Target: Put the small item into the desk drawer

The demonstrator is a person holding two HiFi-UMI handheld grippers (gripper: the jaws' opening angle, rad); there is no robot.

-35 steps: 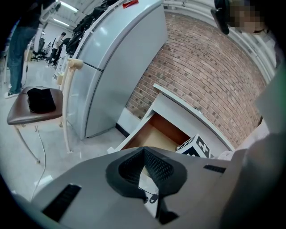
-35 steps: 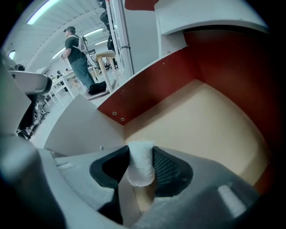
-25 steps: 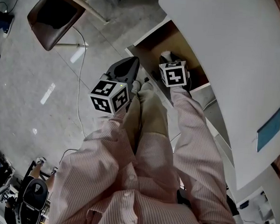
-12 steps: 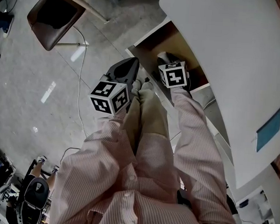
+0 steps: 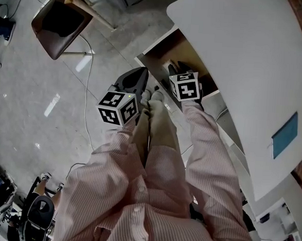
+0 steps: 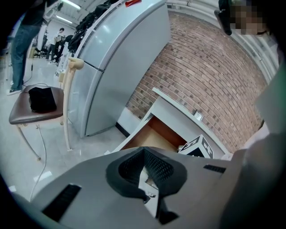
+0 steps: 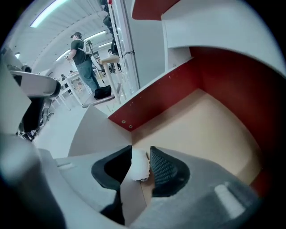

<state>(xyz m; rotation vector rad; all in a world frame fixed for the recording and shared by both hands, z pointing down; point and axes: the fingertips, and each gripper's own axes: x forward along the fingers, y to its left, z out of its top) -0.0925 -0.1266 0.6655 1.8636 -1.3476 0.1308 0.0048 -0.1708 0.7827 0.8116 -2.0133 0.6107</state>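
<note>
The desk drawer (image 5: 164, 45) stands pulled out under the white desk top, and its tan floor (image 7: 201, 125) is bare. My right gripper (image 7: 141, 150) hangs over the drawer's near corner, behind its marker cube (image 5: 185, 86). Its jaws have just been closing and stand apart. The small white item (image 7: 138, 166) shows in the gap between them, below the tips on the drawer floor, with a sliver of space to the right pad. My left gripper (image 5: 143, 70) is level outside the drawer's front, tips together and empty (image 6: 144, 150).
The white desk top (image 5: 237, 61) overhangs the drawer's far side. A brown chair (image 5: 60, 21) and a floor cable (image 5: 86, 87) lie to the left. A grey refrigerator (image 6: 116, 67) stands against the brick wall (image 6: 210, 76). People stand far off (image 7: 82, 58).
My right gripper has lifted a little above the drawer. A white patch at its tip in the earlier head views is gone. The left gripper has kept still.
</note>
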